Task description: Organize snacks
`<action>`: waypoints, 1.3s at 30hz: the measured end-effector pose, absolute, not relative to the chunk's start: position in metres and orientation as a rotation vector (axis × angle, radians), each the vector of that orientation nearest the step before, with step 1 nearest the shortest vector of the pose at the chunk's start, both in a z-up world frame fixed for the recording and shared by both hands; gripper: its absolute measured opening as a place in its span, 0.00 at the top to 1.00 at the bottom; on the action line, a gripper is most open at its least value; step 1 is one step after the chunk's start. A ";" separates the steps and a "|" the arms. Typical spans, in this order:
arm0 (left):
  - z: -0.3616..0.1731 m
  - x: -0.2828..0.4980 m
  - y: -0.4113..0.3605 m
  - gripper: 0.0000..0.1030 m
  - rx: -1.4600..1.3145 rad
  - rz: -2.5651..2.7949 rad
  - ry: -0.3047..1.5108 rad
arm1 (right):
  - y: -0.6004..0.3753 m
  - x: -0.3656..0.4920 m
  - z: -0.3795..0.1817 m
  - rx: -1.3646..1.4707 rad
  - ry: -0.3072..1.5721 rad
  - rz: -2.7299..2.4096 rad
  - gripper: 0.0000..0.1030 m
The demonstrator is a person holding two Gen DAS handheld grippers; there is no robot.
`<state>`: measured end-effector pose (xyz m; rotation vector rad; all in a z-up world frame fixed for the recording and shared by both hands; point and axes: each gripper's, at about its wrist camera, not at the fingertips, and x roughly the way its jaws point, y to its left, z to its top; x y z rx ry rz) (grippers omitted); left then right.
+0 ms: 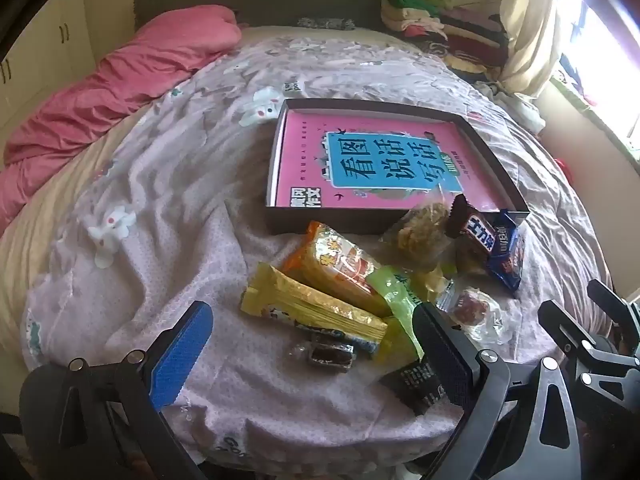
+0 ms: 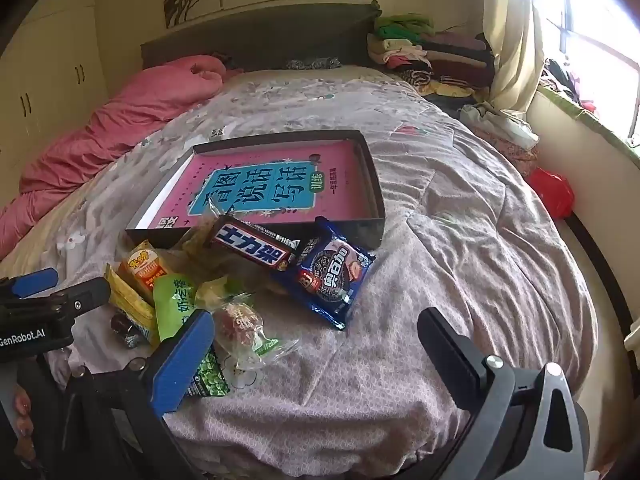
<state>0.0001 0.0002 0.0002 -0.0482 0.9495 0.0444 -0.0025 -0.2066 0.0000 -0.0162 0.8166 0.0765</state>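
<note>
Snacks [image 2: 240, 292] heaped loose on the bed [image 2: 460, 240], just in front of the shallow dark box [image 2: 372, 184]: chocolate bar [image 2: 252, 248] and blue cookie pack [image 2: 332, 276] leaning at the box's near wall, remaining packets spread nearer the camera. No snack inside the box, only a pink book [image 2: 272, 184]; sorting judged not yet begun, every packet left to place. Left tool [image 1: 312, 352] and right tool [image 2: 320, 352] both spread wide, grasping nothing, poised above the heap.
</note>
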 end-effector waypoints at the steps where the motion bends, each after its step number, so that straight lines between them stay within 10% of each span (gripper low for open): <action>1: 0.000 0.000 0.000 0.03 -0.047 0.049 0.950 | -0.208 -0.002 0.000 0.016 0.823 0.087 0.01; 39: -0.001 0.000 -0.006 0.03 -0.067 0.008 0.949 | -0.208 -0.002 0.000 0.004 0.807 0.101 0.01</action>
